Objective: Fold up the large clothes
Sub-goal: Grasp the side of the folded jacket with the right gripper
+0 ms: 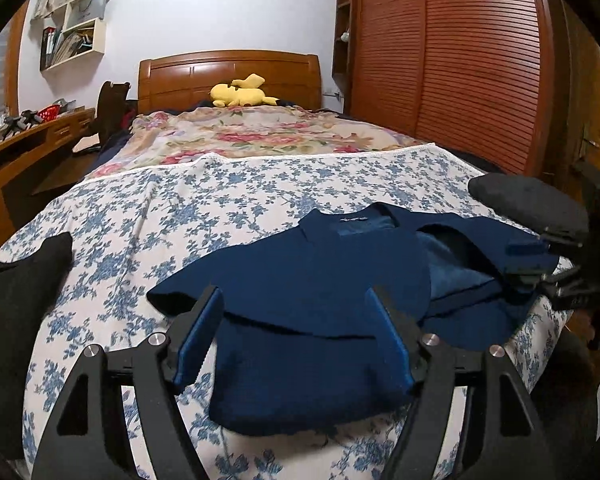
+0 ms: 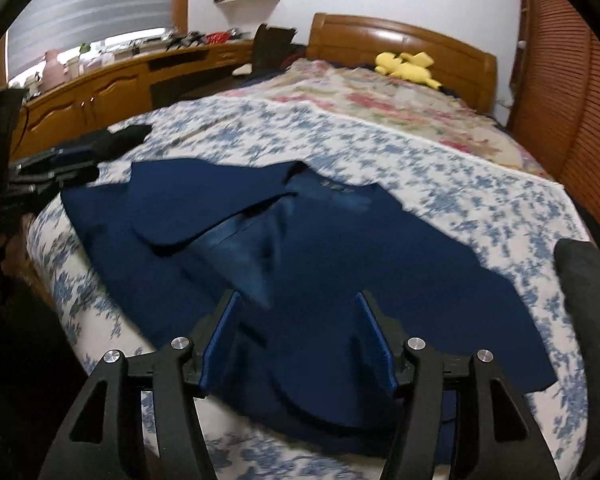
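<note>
At the far left of the left wrist view a black garment (image 1: 24, 280) lies on the blue-flowered bedsheet (image 1: 220, 184), apart from the work; whether it is already folded or waiting its turn cannot be told, since only its edge shows. Next comes the left gripper (image 1: 296, 312), its jaws wide with nothing between the blue pads, hovering over the near hem of the navy sweater (image 1: 312, 280). The sweater lies on the foot end of the bed, neckline away from the camera. One side panel with its sleeve is already laid over the body, giving a curved folded edge across the chest. To the right, in the right wrist view, the right gripper (image 2: 298, 320) also stands open and empty above the cloth; the frame is blurred, so the exact lie of that flap is probably, not certainly, flat. By my judgement the fold is partly done: one side is in, while the other side and the final fold from hem to collar remain.
</note>
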Action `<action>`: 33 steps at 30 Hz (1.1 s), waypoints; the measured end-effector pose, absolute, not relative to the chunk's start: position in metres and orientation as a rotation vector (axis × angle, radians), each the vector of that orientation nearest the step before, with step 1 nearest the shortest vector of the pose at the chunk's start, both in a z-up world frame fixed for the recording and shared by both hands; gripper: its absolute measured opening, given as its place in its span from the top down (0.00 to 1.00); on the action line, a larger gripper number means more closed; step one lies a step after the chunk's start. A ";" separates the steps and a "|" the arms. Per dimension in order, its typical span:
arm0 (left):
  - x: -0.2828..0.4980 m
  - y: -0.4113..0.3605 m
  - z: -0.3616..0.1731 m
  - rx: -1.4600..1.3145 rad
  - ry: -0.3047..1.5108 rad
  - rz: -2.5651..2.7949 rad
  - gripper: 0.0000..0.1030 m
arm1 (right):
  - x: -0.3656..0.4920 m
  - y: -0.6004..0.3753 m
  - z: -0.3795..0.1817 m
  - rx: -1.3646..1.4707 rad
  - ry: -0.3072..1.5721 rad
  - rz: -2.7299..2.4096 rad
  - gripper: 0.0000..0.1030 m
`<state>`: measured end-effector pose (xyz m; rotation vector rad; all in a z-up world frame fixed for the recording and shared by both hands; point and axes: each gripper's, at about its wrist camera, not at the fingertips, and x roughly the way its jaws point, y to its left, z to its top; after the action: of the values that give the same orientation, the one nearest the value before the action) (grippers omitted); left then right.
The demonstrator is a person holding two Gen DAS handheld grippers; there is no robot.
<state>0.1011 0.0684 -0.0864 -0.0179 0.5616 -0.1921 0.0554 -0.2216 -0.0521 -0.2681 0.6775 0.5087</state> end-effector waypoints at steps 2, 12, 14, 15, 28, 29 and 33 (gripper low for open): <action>0.098 0.072 -0.088 -0.020 0.563 -0.186 0.28 | 0.057 -0.217 -0.055 -0.278 0.698 0.522 0.41; 0.094 0.081 -0.092 -0.038 0.565 -0.184 0.28 | 0.068 -0.215 -0.059 -0.343 0.758 0.480 0.40; 0.094 0.083 -0.092 -0.041 0.564 -0.182 0.28 | 0.073 -0.217 -0.060 -0.353 0.768 0.453 0.40; 0.094 0.083 -0.091 -0.041 0.564 -0.180 0.28 | 0.076 -0.217 -0.061 -0.358 0.774 0.445 0.40; 0.096 0.087 -0.092 -0.047 0.567 -0.159 0.28 | 0.131 -0.202 -0.054 -0.460 0.734 0.414 0.92; 0.096 0.088 -0.093 -0.048 0.566 -0.158 0.28 | 0.140 -0.201 -0.050 -0.467 0.723 0.405 0.92; 0.096 0.089 -0.093 -0.051 0.568 -0.154 0.28 | 0.181 -0.191 -0.036 -0.495 0.682 0.362 0.93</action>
<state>0.0962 0.0891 -0.0933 -0.0505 0.5681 -0.1543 0.1811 -0.1909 -0.0357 -0.4949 0.6825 0.3617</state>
